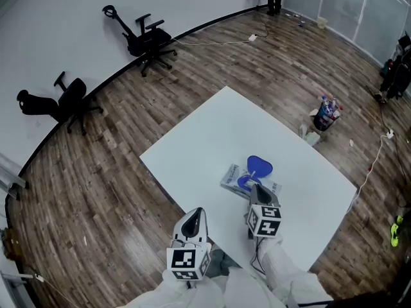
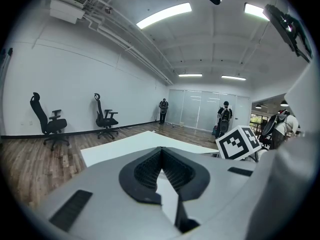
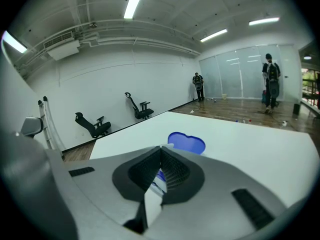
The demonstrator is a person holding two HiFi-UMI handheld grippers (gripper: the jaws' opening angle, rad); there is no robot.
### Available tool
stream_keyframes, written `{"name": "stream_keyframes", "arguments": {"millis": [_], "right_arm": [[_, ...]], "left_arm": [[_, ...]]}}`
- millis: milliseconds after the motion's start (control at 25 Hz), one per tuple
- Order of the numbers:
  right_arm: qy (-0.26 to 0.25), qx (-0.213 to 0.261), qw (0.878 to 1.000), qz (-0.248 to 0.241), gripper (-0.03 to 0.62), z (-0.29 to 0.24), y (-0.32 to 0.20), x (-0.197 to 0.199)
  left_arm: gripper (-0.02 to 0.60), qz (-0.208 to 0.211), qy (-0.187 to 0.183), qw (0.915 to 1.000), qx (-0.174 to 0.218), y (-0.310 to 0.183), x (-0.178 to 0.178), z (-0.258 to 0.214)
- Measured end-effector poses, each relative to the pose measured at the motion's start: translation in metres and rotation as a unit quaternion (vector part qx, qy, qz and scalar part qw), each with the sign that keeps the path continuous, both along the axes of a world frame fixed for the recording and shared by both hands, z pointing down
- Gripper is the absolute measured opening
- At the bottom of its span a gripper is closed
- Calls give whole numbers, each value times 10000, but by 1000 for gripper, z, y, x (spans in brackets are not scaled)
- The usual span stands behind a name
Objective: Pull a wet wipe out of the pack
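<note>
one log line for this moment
left gripper: shut, clear of wipe pack | right gripper: shut, tips at wipe pack | blue flap: open | pinch: unclear

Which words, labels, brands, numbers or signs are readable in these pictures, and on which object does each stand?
No text is readable here.
Flat white-and-blue wet wipe pack: printing is present, too small and blurred to read.
White cube near the pack and white cube at the lower edge: black square marker patterns, no letters or numbers.
Coloured bottles in the dark container on the floor: labels too small to read.
</note>
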State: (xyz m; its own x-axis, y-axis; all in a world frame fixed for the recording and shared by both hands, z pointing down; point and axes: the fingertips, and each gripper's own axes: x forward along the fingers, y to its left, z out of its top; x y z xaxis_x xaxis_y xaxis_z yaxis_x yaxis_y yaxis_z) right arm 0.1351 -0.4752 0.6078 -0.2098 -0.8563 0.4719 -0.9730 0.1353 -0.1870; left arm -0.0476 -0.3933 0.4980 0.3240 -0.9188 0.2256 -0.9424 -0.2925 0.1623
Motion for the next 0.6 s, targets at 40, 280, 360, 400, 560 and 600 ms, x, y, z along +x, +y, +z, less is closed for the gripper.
{"name": "stream_keyframes", "arguments": {"millis": [40,280,360,400,560,600], "right_arm": [[0,3,10000,0,9,-1,-1,0],[-7,48,10000,11,9,-6,-3,0],[-10,61,10000,25,9,-8,-2,0],[-12,69,10000,30,9,-9,-2,-1],[-12,105,9999,39,9,-13,-5,0],[-13,115,9999,43,9,-14,-5,0]], "left_arm": [[0,-1,2,10000,7,0,0,0],[0,-7,31,10000,23,-1,1,-2],[0,-6,38,10000,26,-1,0,-2],[0,-7,41,10000,25,-1,0,-1],[0,-11,63,10000,31,-3,0,-1],[0,-10,68,10000,32,-4,0,-1]]}}
